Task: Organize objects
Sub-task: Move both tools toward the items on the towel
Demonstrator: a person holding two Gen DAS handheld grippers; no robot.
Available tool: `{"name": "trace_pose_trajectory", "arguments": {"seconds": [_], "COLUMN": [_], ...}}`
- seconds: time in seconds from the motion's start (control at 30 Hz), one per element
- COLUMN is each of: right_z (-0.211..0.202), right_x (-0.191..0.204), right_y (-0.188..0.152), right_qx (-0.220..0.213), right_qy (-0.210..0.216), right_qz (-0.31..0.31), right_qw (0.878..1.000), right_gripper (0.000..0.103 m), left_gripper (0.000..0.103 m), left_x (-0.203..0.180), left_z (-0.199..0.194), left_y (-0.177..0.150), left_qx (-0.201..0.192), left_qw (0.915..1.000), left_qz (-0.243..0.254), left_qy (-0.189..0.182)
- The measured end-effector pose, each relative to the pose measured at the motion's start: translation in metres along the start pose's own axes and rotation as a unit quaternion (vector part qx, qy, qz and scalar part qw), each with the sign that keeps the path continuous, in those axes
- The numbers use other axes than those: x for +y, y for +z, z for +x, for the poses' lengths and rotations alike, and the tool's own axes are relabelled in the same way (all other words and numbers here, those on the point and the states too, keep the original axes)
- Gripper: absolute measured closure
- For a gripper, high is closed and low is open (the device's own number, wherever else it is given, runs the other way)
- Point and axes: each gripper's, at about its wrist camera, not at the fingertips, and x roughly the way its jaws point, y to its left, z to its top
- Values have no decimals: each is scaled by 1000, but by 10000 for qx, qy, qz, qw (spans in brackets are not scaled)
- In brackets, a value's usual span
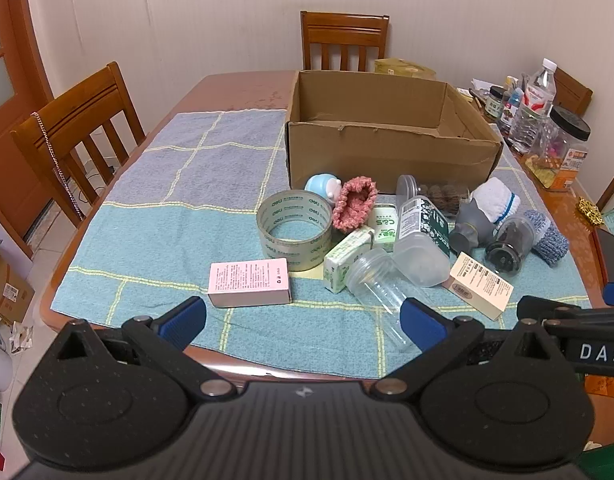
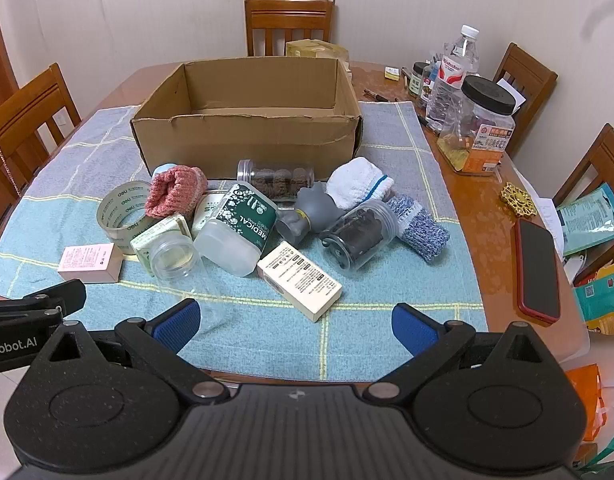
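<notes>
An empty cardboard box point(image 1: 387, 152) point(image 2: 247, 136) stands on a blue checked towel point(image 1: 179, 224) point(image 2: 391, 336). In front of it lies a heap: a tape roll point(image 1: 294, 234) point(image 2: 123, 216), a pink box point(image 1: 249, 282) point(image 2: 90, 261), a cream box point(image 1: 481, 285) point(image 2: 300, 280), a clear jar point(image 1: 377, 286) point(image 2: 175, 258), a green MEDICAL container point(image 1: 423, 236) point(image 2: 237, 230), a pink knit piece point(image 1: 355, 204) point(image 2: 175, 190) and a dark-filled jar point(image 2: 359, 236). My left gripper point(image 1: 303, 322) hovers open near the table's front edge, before the pink box. My right gripper point(image 2: 295, 326) is open before the cream box.
Wooden chairs point(image 1: 83, 128) point(image 2: 289, 24) ring the table. At the right stand a water bottle point(image 2: 455, 76), a black-lidded jar point(image 2: 483, 128) and small bottles. A red phone point(image 2: 538, 268) and a gold ornament point(image 2: 518, 199) lie on the bare wood point(image 2: 487, 240).
</notes>
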Motion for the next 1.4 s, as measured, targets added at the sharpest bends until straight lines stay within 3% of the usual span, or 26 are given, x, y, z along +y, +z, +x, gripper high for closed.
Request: {"name": "trace_pose_trajectory", "arguments": {"seconds": [0.53, 0.83, 1.4], "right_z": [-2, -3, 0], "right_x": [-3, -7, -13], "right_y": [1, 3, 3], "right_qx": [-39, -78, -155], "right_qy": [21, 66, 225], "right_qz": [2, -33, -266], "right_qw": [10000, 9999, 9993], "right_gripper": [0, 0, 0], "left_gripper": [1, 1, 1], "left_x": [-4, -6, -14], "left_z": [-4, -4, -3], "left_y": [4, 5, 4], "left_qx": [-38, -21, -187], "left_qw": [10000, 9998, 9998], "left_qz": [12, -92, -3], "left_qy": [9, -177, -40]}}
